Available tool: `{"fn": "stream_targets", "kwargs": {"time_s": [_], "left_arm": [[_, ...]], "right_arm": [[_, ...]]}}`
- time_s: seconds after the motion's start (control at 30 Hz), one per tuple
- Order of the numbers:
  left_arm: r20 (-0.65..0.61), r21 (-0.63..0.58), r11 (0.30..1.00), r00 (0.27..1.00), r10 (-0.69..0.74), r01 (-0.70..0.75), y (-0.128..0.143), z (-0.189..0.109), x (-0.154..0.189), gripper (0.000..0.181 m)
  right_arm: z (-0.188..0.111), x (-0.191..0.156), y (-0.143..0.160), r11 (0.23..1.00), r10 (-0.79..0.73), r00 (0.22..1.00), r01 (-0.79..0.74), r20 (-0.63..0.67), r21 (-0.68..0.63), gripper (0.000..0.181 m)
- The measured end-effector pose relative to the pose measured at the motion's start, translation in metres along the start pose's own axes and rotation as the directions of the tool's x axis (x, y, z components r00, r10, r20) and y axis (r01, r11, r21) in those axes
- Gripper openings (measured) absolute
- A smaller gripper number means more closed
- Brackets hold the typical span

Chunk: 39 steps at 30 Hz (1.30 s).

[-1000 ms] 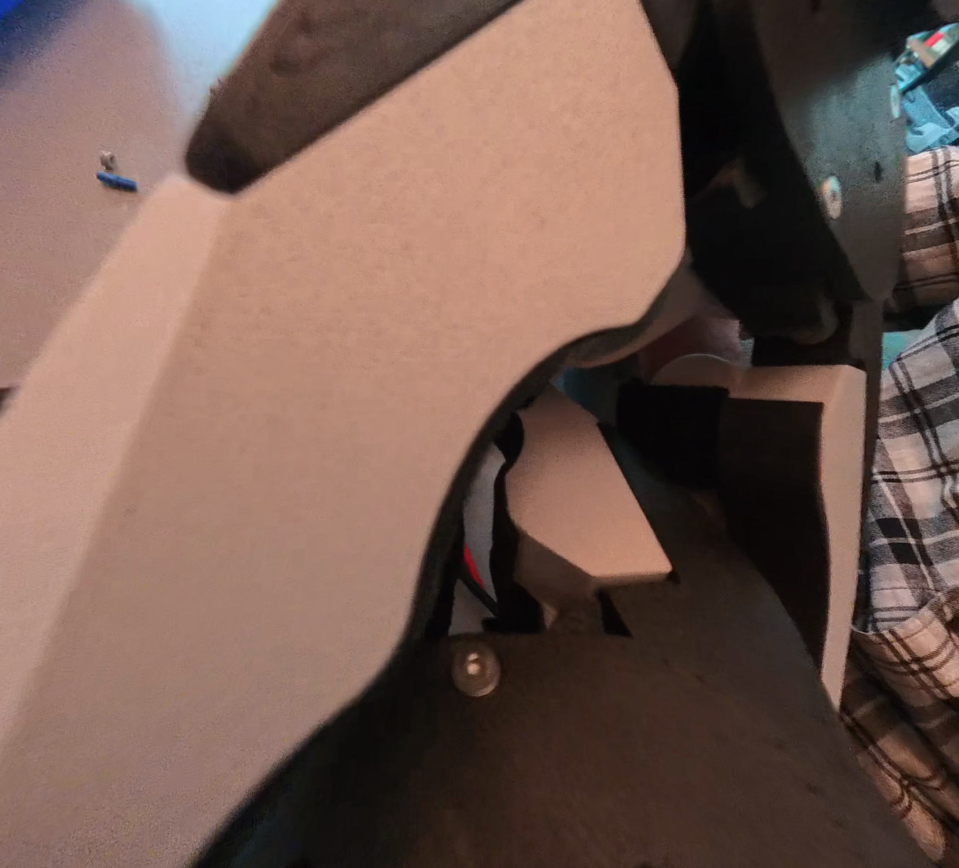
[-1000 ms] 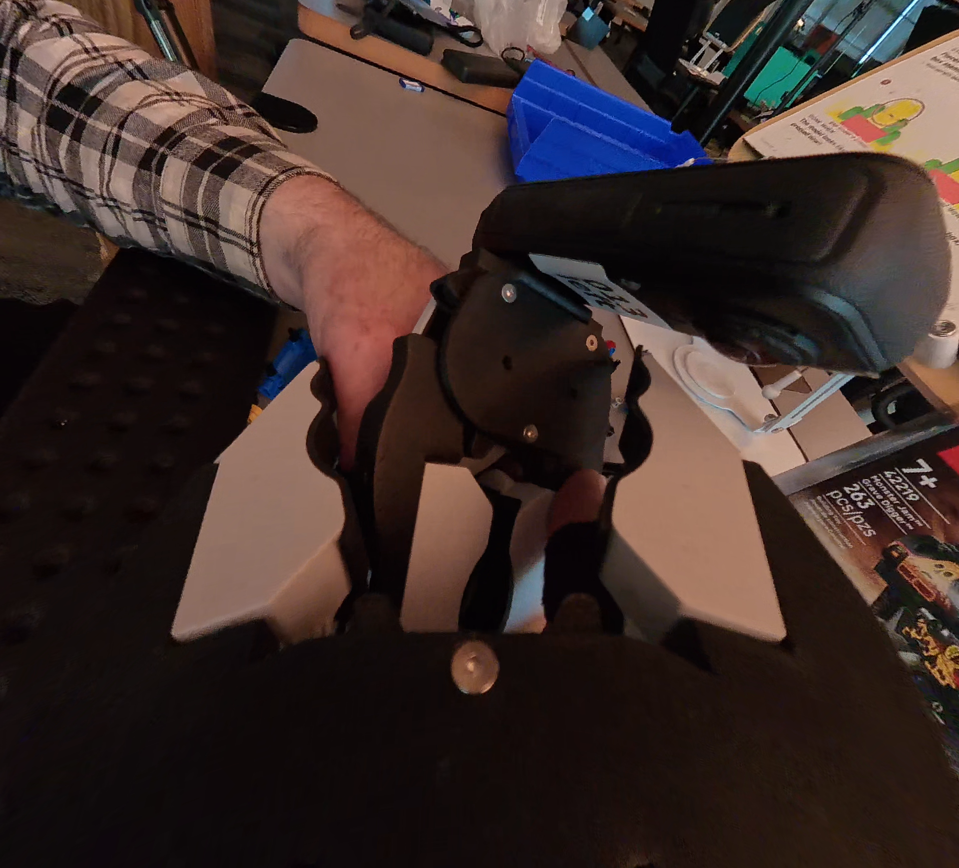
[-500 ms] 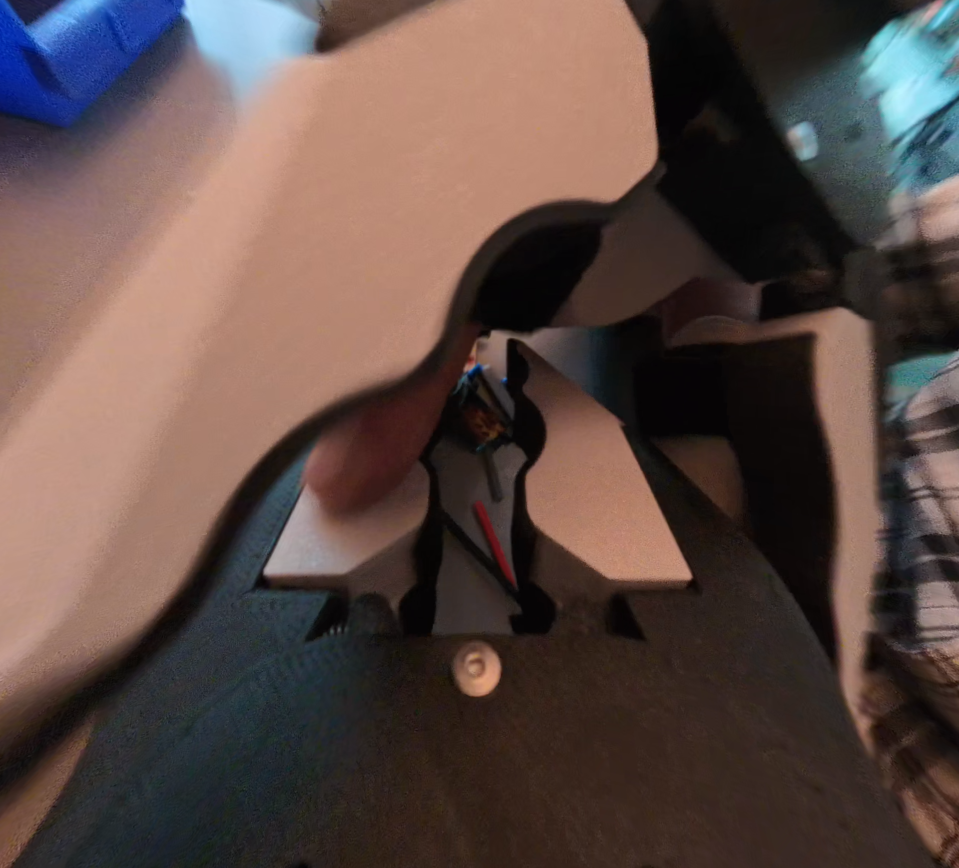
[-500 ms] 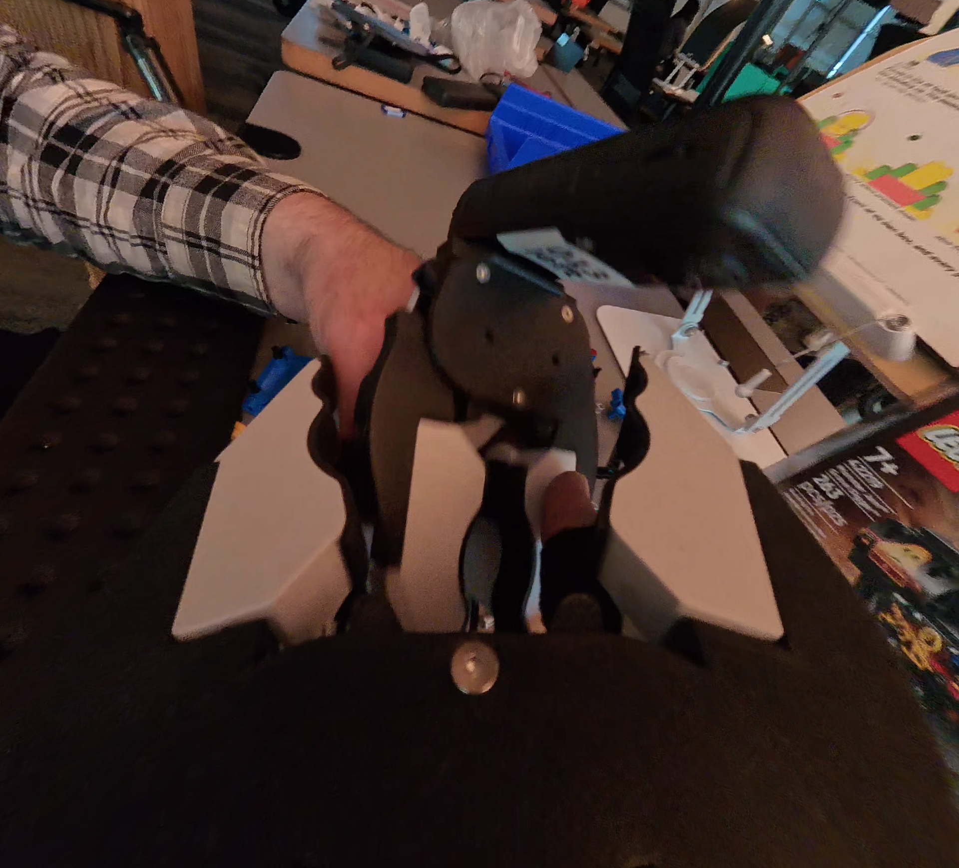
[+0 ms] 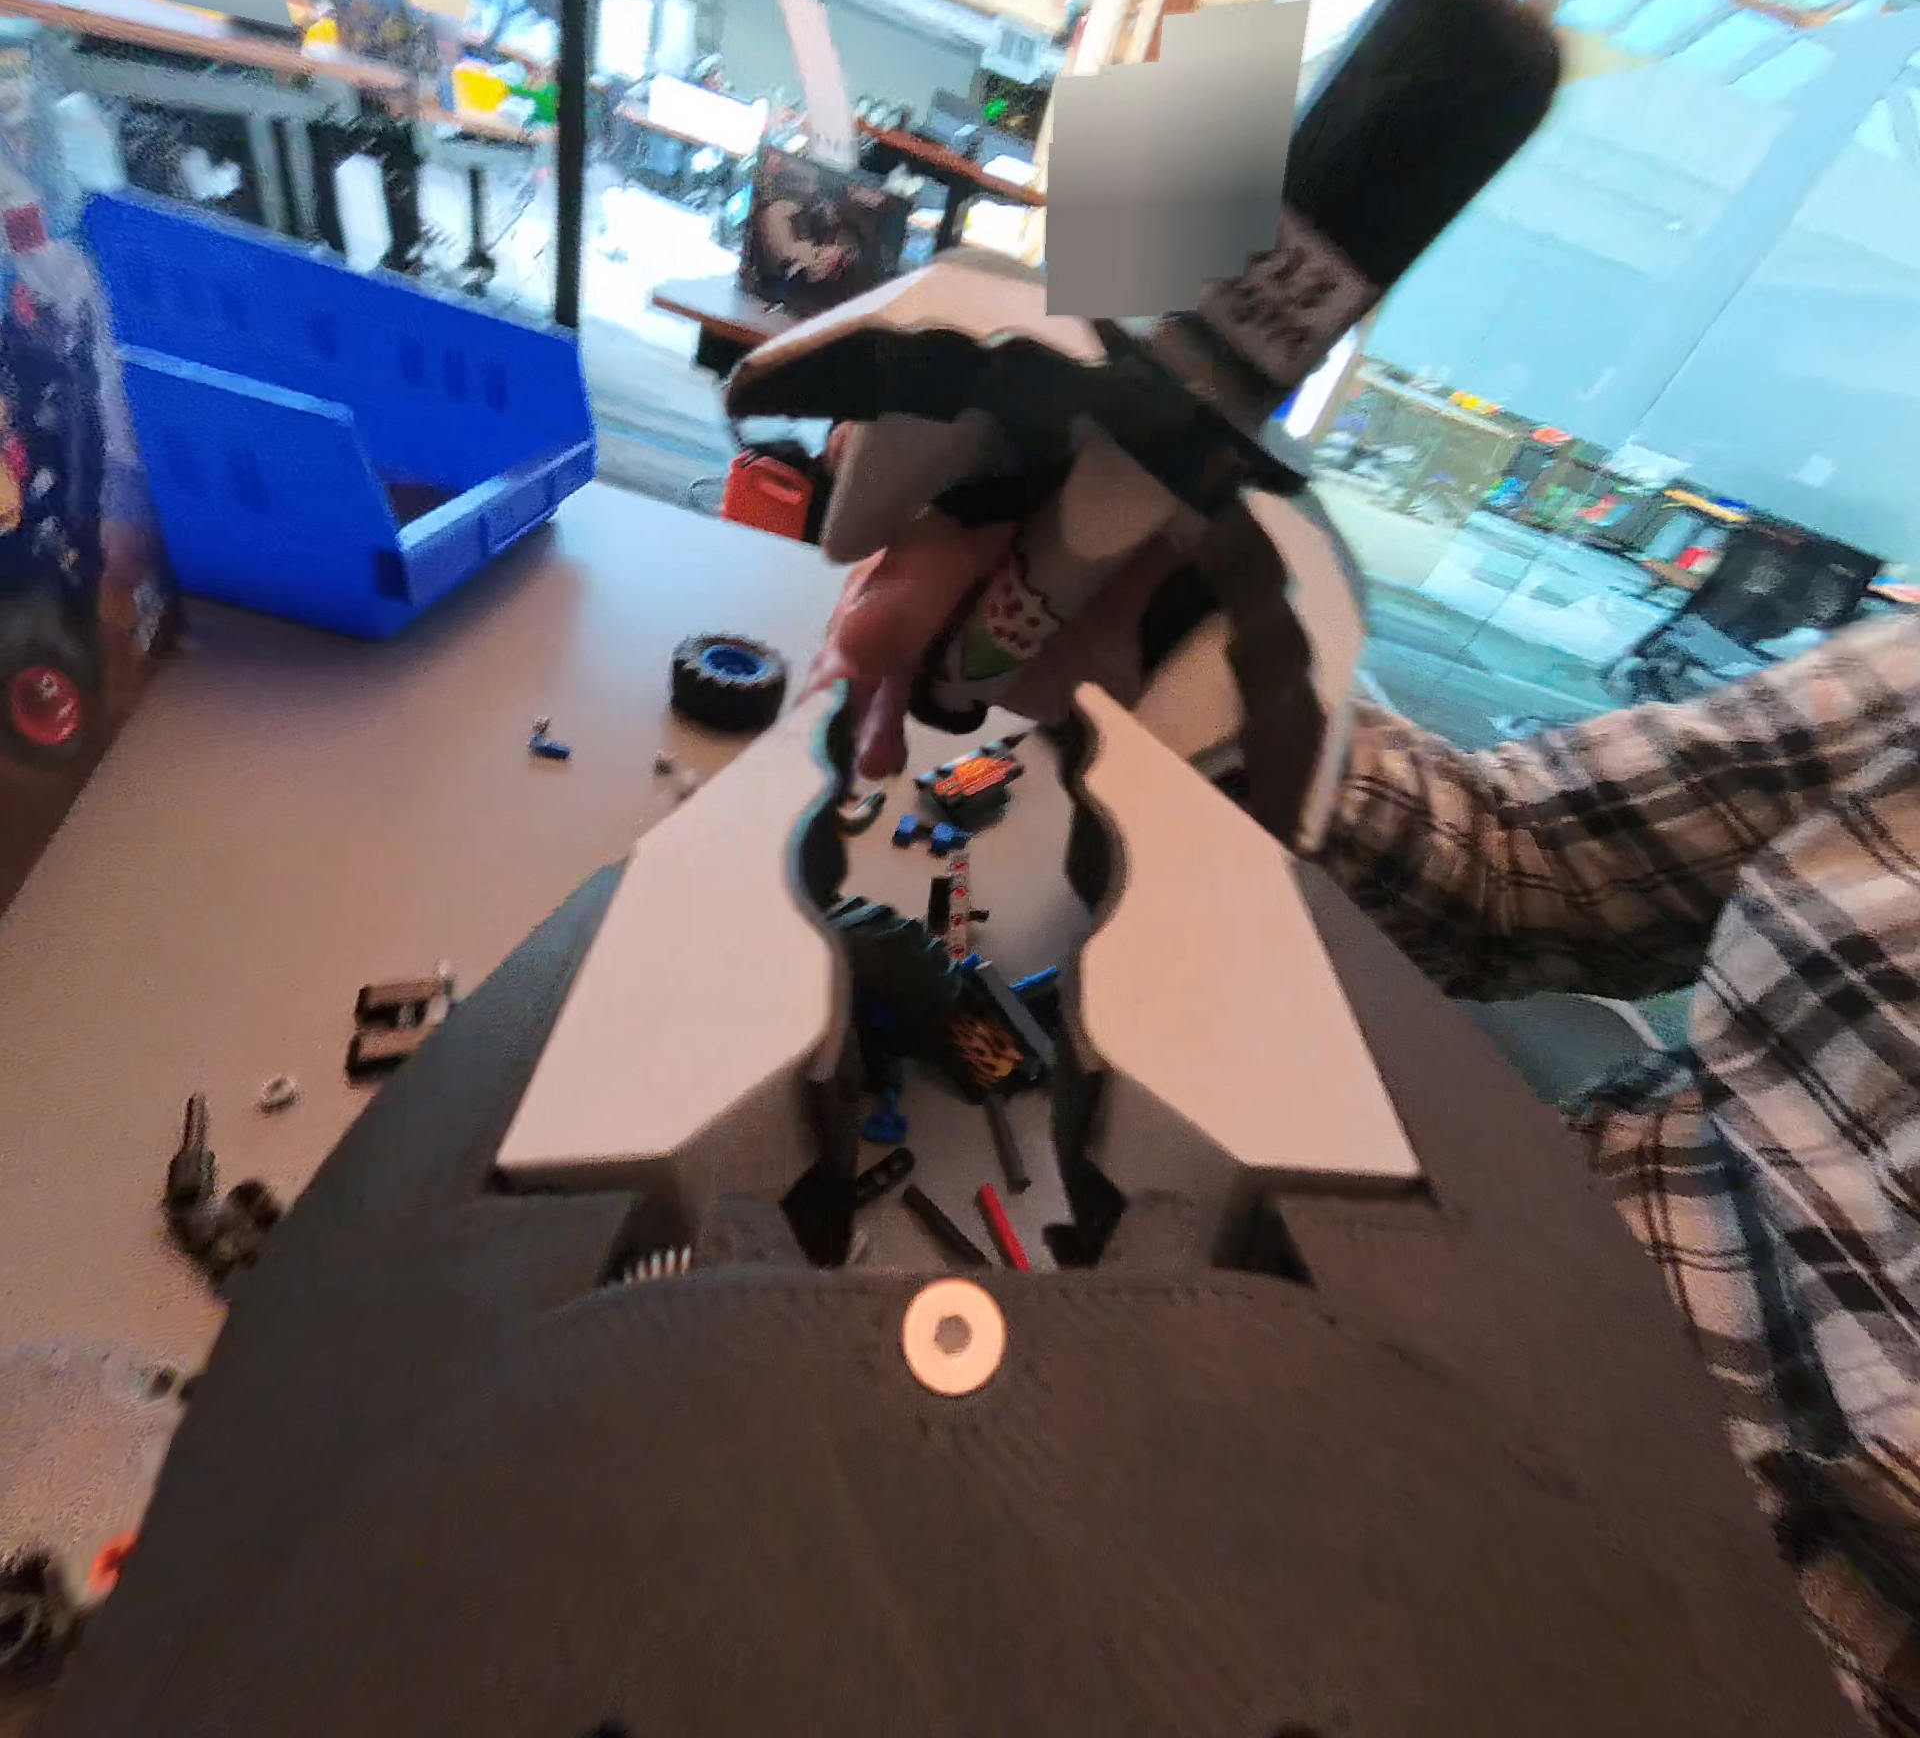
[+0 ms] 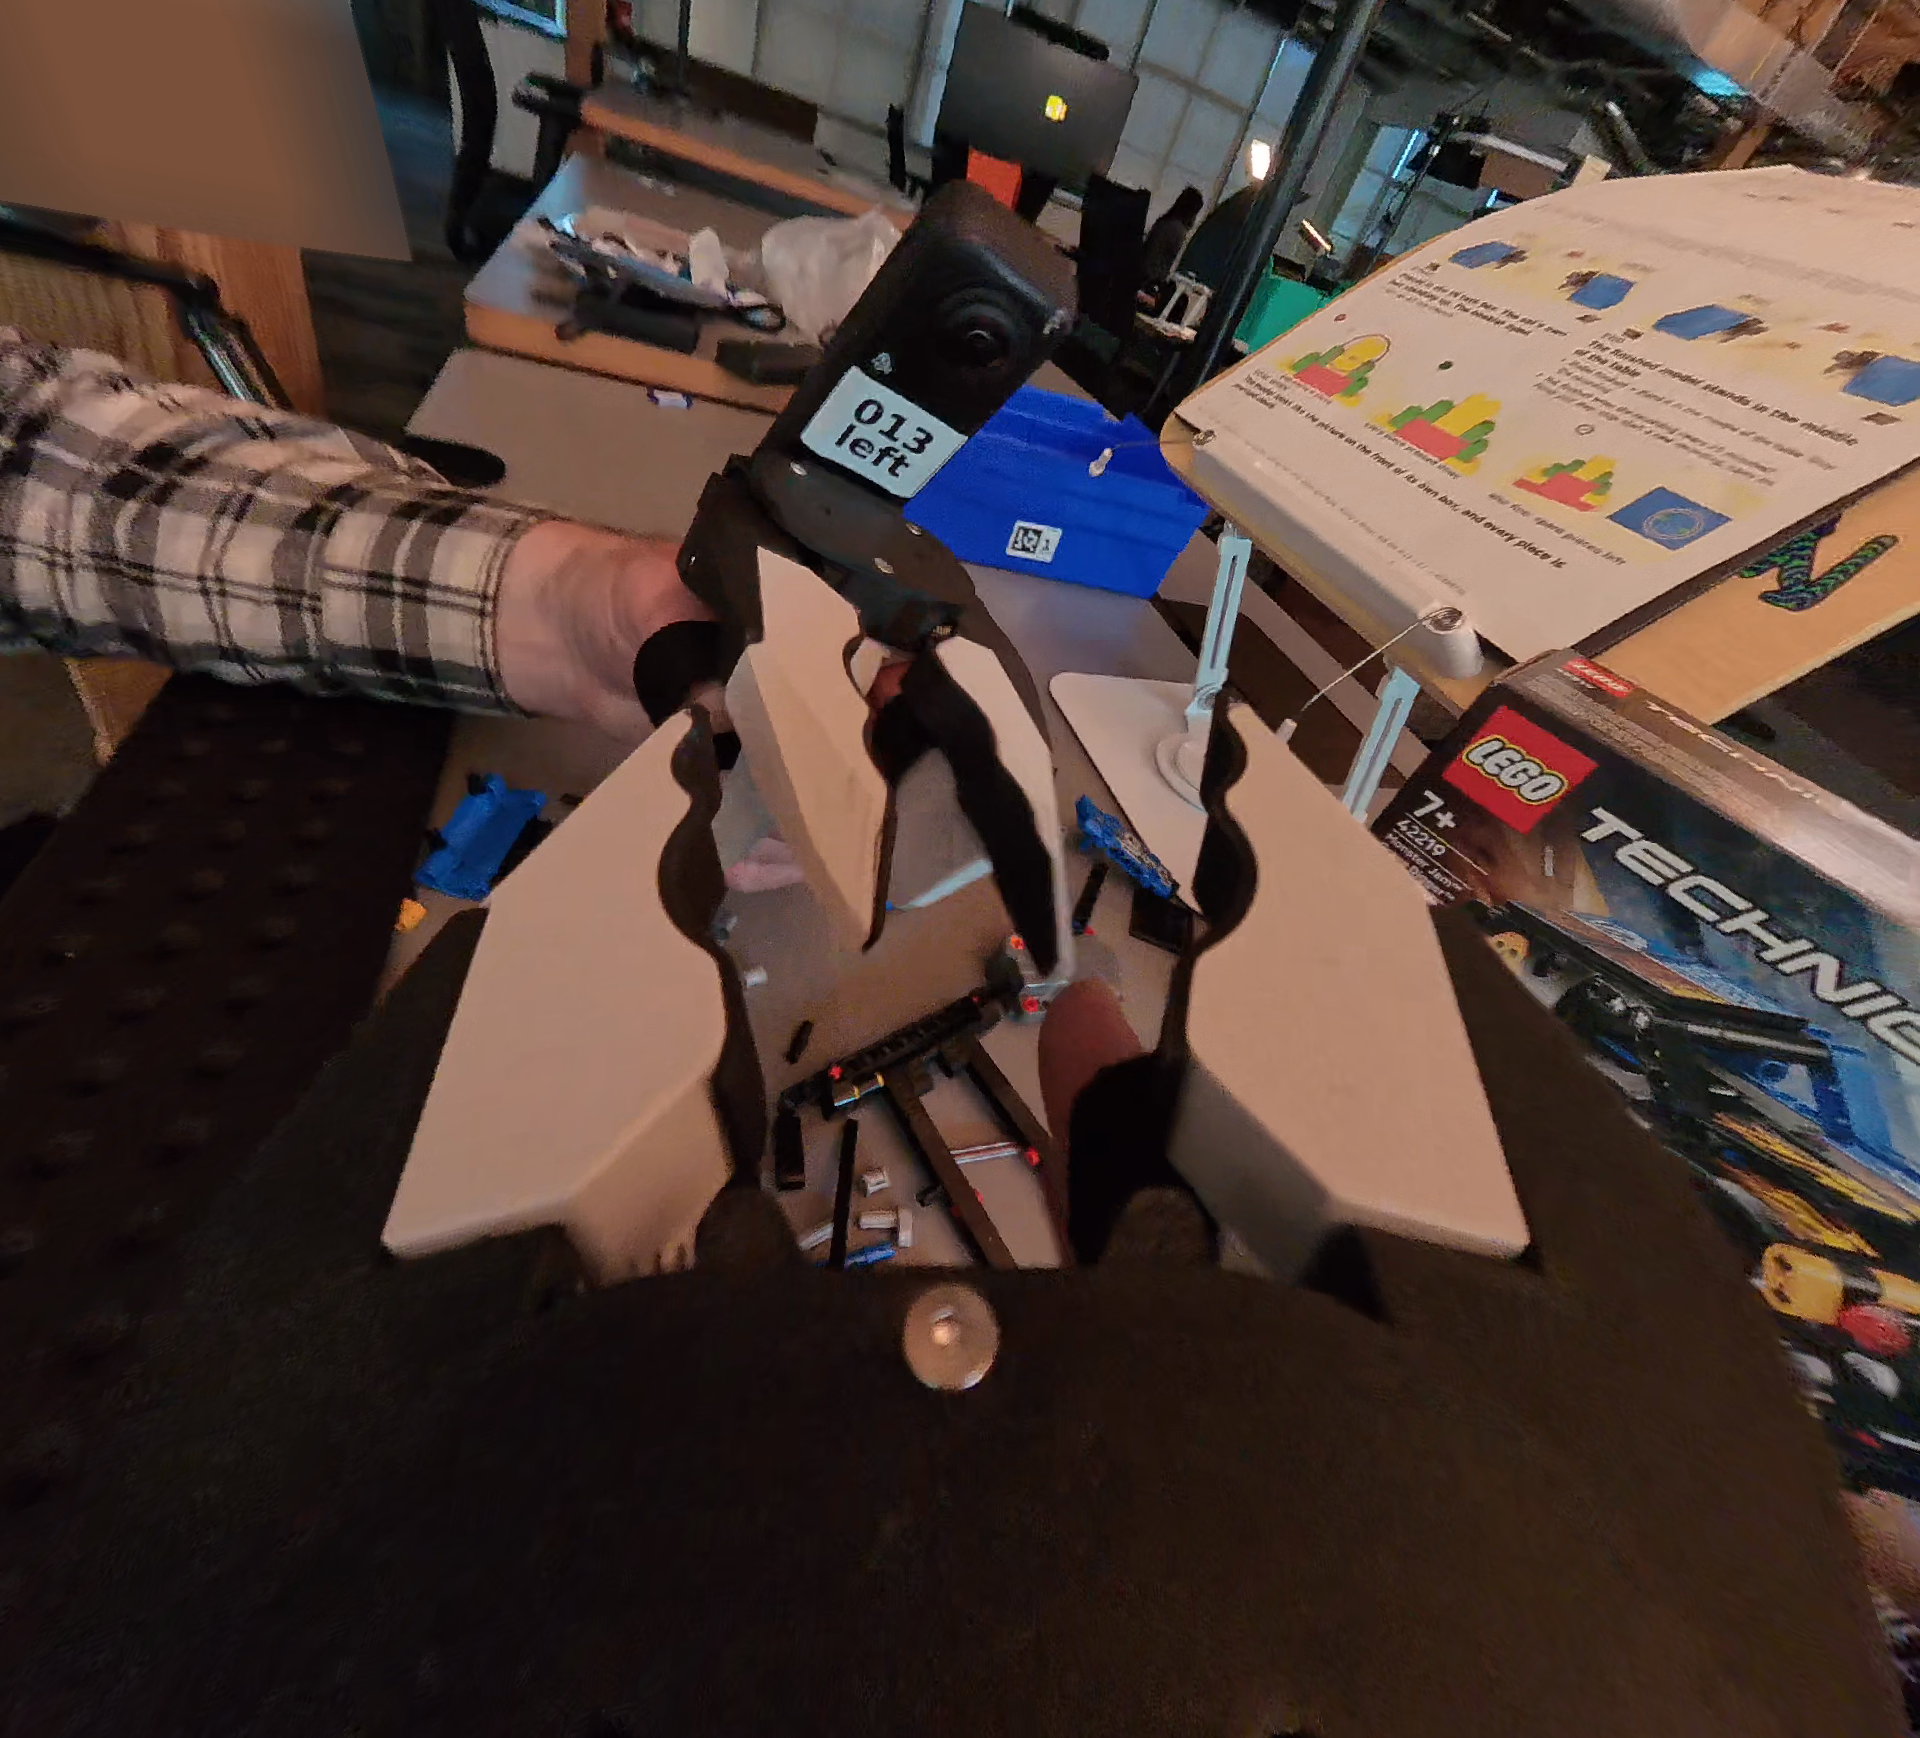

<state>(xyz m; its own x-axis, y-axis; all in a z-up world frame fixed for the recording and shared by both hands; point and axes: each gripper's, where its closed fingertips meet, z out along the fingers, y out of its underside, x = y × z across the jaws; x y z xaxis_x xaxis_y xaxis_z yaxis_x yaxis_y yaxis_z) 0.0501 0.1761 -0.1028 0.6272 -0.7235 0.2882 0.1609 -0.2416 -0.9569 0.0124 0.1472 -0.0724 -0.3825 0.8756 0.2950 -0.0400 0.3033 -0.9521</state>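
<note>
My left gripper (image 5: 951, 717) is open and empty above a grey table (image 5: 312, 857). Under its jaws lies a part-built toy model (image 5: 935, 1002) with a black gear and a flame-patterned piece. My right gripper (image 5: 1081, 483) hangs just beyond, held by a hand in a plaid sleeve (image 5: 1558, 815). In the right wrist view my right gripper (image 6: 956, 727) is open, with a person's fingertip (image 6: 1091, 1044) beside its right finger. The left gripper (image 6: 935, 857) points down in front of it, above a long black beam assembly (image 6: 914, 1044).
A blue bin (image 5: 312, 421) and a black wheel with a blue hub (image 5: 727, 680) stand farther back. Small loose pieces (image 5: 395, 1023) lie on the left. In the right wrist view a toy set box (image 6: 1662, 961) and a tilted instruction board (image 6: 1558, 389) stand at the right. One gripper's finger ends stand about 4 cm off the other's. From the left gripper's tips to the long black beam assembly (image 6: 914, 1044) is close to 15 cm.
The two grippers were pressed close together, the left one between the right one's fingers. They have moved apart and risen, and the left gripper's jaws have opened wider.
</note>
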Motion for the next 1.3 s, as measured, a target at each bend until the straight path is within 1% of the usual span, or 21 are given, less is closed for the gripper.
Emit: {"fn": "stream_targets", "kwargs": {"time_s": [0.03,0.1,0.17,0.2,0.27,0.3,0.37,0.43,0.47,0.5,0.53,0.57,0.63,0.7,0.73,0.8,0.9,1.03,1.1,1.23,1.3], "left_arm": [[-0.03,0.026,1.0,0.999,0.014,-0.013,-0.005,-0.002,0.005,0.024],[-0.054,0.073,0.996,0.997,0.062,-0.058,-0.013,-0.006,0.012,0.01],[-0.113,0.101,0.992,0.989,0.09,-0.079,-0.019,-0.012,0.023,0.005],[-0.096,0.127,0.987,0.99,0.107,-0.094,-0.024,-0.016,0.023,0.003],[-0.025,0.128,0.976,0.984,0.178,-0.174,-0.032,-0.026,0.018,0.0],[0.046,0.087,0.961,0.965,0.26,-0.263,-0.032,-0.031,0.012,0.0],[0.186,-0.045,0.897,0.878,0.441,-0.44,-0.031,-0.046,-0.004,0.0],[0.313,-0.106,0.884,0.829,0.464,-0.455,-0.037,-0.066,-0.027,0.0],[0.36,-0.122,0.884,0.81,0.463,-0.452,-0.04,-0.076,-0.037,0.008],[0.393,-0.15,0.888,0.798,0.457,-0.435,-0.038,-0.083,-0.047,0.033],[0.415,-0.199,0.89,0.788,0.455,-0.409,-0.032,-0.09,-0.057,0.042],[0.412,-0.251,0.883,0.782,0.468,-0.397,-0.025,-0.095,-0.065,0.04],[0.41,-0.332,0.869,0.774,0.483,-0.366,-0.009,-0.1,-0.081,0.042],[0.391,-0.426,0.85,0.784,0.482,-0.31,0.012,-0.098,-0.1,0.055],[0.371,-0.486,0.823,0.785,0.497,-0.292,0.025,-0.096,-0.109,0.059],[0.324,-0.62,0.739,0.772,0.547,-0.264,0.051,-0.096,-0.128,0.064],[0.246,-0.757,0.616,0.779,0.577,-0.218,0.084,-0.098,-0.149,0.077],[0.174,-0.829,0.538,0.844,0.508,-0.153,0.113,-0.095,-0.157,0.074],[0.184,-0.815,0.559,0.849,0.496,-0.15,0.111,-0.091,-0.159,0.049],[0.174,-0.804,0.568,0.845,0.505,-0.174,0.11,-0.092,-0.158,0.048],[0.184,-0.775,0.605,0.85,0.494,-0.184,0.103,-0.091,-0.153,0.047]], "right_arm": [[-0.002,0.0,-0.002,1.0,0.019,1.0,-0.019,0.009,0.011,0.091],[-0.002,0.001,-0.001,1.0,0.007,1.0,-0.007,-0.002,0.009,0.089],[-0.004,0.002,-0.004,1.0,0.003,1.0,-0.002,-0.011,0.029,0.081],[-0.007,0.005,-0.007,0.999,0.011,1.0,-0.01,-0.017,0.049,0.073],[-0.014,0.008,-0.008,0.998,0.003,1.0,-0.002,-0.015,0.069,0.031],[-0.018,0.012,-0.007,0.998,-0.001,1.0,0.002,-0.028,0.065,0.028],[-0.025,0.019,0.0,0.999,0.011,0.999,-0.01,-0.039,0.039,0.023],[-0.033,0.038,0.011,0.999,0.033,0.991,-0.034,-0.128,-0.003,0.017],[-0.037,0.043,0.017,0.999,0.032,0.989,-0.036,-0.145,-0.027,0.014],[-0.04,0.051,0.023,0.998,0.032,0.983,-0.043,-0.182,-0.055,0.012],[-0.044,0.06,0.031,0.994,0.04,0.976,-0.061,-0.216,-0.09,0.02],[-0.045,0.064,0.039,0.988,0.059,0.973,-0.089,-0.224,-0.127,0.027],[-0.041,0.068,0.059,0.97,0.111,0.969,-0.154,-0.219,-0.188,0.03],[-0.034,0.071,0.08,0.949,0.113,0.967,-0.173,-0.227,-0.264,0.03],[-0.03,0.07,0.09,0.939,0.09,0.971,-0.157,-0.222,-0.306,0.03],[-0.021,0.063,0.103,0.921,0.043,0.981,-0.112,-0.187,-0.374,0.032],[-0.012,0.054,0.118,0.899,0.024,0.988,-0.088,-0.155,-0.428,0.032],[-0.006,0.044,0.131,0.877,0.009,0.994,-0.062,-0.113,-0.476,0.031],[-0.005,0.043,0.133,0.876,0.011,0.994,-0.061,-0.106,-0.478,0.031],[-0.008,0.047,0.133,0.88,0.028,0.993,-0.078,-0.113,-0.468,0.031],[-0.01,0.049,0.127,0.896,0.063,0.99,-0.11,-0.122,-0.43,0.031]]}}
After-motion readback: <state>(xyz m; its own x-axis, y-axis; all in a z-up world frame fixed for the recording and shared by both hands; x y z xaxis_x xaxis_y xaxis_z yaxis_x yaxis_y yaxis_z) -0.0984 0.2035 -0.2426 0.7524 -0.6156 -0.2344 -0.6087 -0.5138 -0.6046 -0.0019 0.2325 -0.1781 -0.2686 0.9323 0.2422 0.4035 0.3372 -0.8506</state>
